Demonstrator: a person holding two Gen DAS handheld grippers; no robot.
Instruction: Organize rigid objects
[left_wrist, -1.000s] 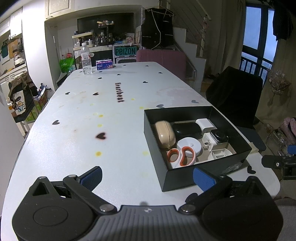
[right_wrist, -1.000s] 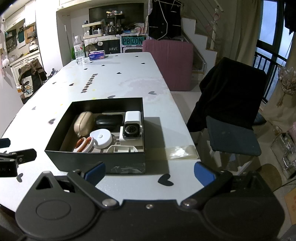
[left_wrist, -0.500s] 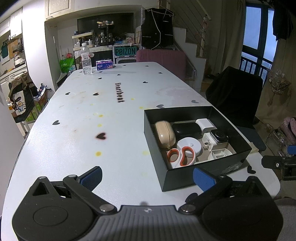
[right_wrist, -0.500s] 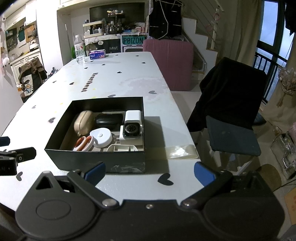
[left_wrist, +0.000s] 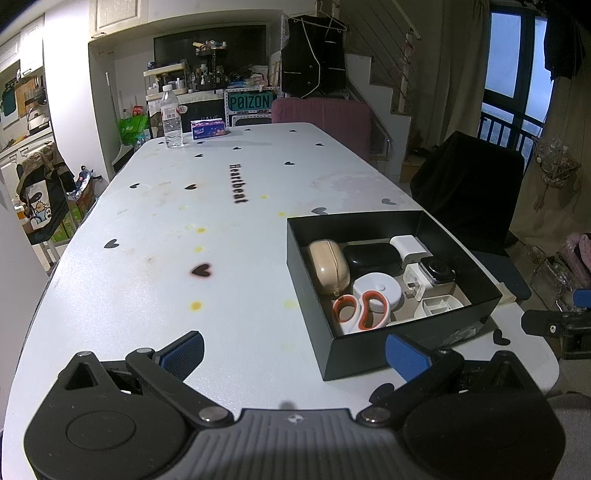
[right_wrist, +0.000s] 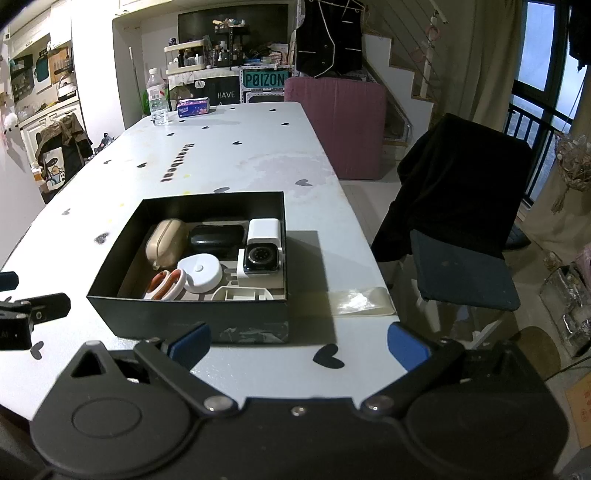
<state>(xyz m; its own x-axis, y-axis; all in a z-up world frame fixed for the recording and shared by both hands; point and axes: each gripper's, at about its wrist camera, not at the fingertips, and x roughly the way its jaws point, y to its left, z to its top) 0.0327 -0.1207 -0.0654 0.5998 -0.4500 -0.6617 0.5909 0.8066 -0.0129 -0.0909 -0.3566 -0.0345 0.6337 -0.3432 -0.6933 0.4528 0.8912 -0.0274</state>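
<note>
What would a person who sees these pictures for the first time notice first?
The open black box near the table's front edge, packed with small things: orange-handled scissors, a beige case, a smartwatch. Both the left gripper and the right gripper are open and hold nothing. At the far end stands a water bottle.

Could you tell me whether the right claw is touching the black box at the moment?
Apart. The right wrist view shows the right claw open, with bare table between it and the black box.

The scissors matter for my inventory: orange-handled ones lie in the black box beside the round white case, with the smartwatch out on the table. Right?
Not quite. The smartwatch is inside the black box too, atop a white charger, as the right wrist view shows. The scissors do lie beside the round white case.
</note>
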